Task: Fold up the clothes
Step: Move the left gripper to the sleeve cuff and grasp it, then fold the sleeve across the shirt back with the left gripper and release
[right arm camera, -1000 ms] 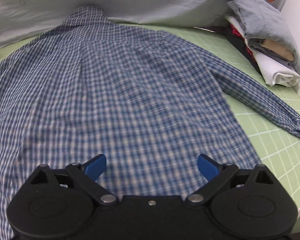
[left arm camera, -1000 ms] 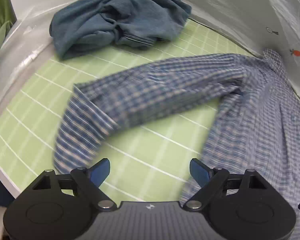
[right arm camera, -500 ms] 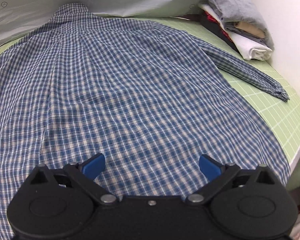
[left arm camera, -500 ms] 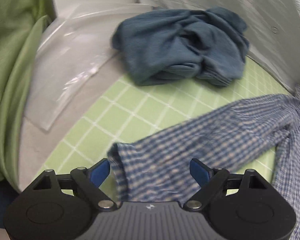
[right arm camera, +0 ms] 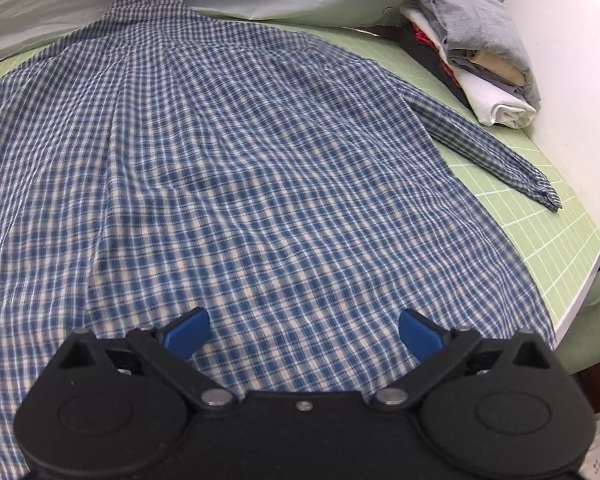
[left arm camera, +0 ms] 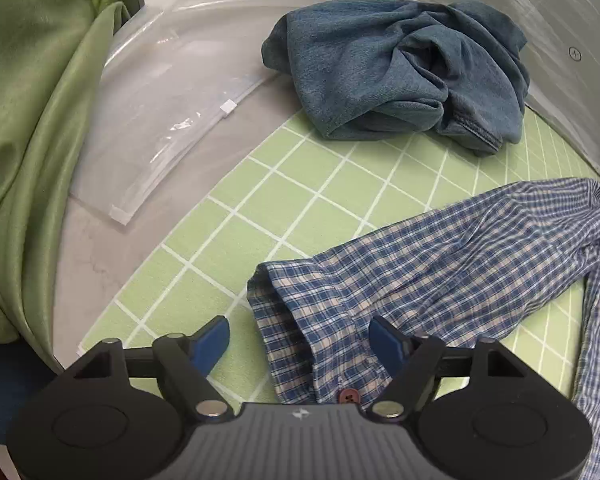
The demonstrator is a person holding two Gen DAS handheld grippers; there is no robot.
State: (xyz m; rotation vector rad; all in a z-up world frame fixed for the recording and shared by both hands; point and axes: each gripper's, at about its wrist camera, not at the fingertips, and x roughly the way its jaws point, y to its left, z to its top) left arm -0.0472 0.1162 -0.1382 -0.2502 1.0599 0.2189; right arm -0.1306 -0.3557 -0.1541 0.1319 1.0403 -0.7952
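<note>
A blue checked shirt [right arm camera: 240, 168] lies spread back-up on the green grid mat [right arm camera: 540, 216], collar at the far side, its right sleeve [right arm camera: 496, 152] stretched toward the mat's right edge. Its other sleeve [left arm camera: 440, 276] runs across the mat in the left wrist view, and the cuff [left arm camera: 296, 320] lies between my left gripper's fingers. My left gripper [left arm camera: 300, 338] is open over that cuff. My right gripper [right arm camera: 302, 330] is open and empty just above the shirt's lower hem.
A crumpled teal garment [left arm camera: 396, 68] lies at the mat's far side. A clear zip bag [left arm camera: 160, 120] and green cloth [left arm camera: 32, 120] lie to the left. A stack of folded clothes [right arm camera: 476, 52] stands at the far right by a white wall. The mat's edge [right arm camera: 580, 296] drops off on the right.
My left gripper has swung left along the sleeve and come down to its cuff end, which now lies between the open fingers. My right gripper has shifted slightly over the shirt's hem.
</note>
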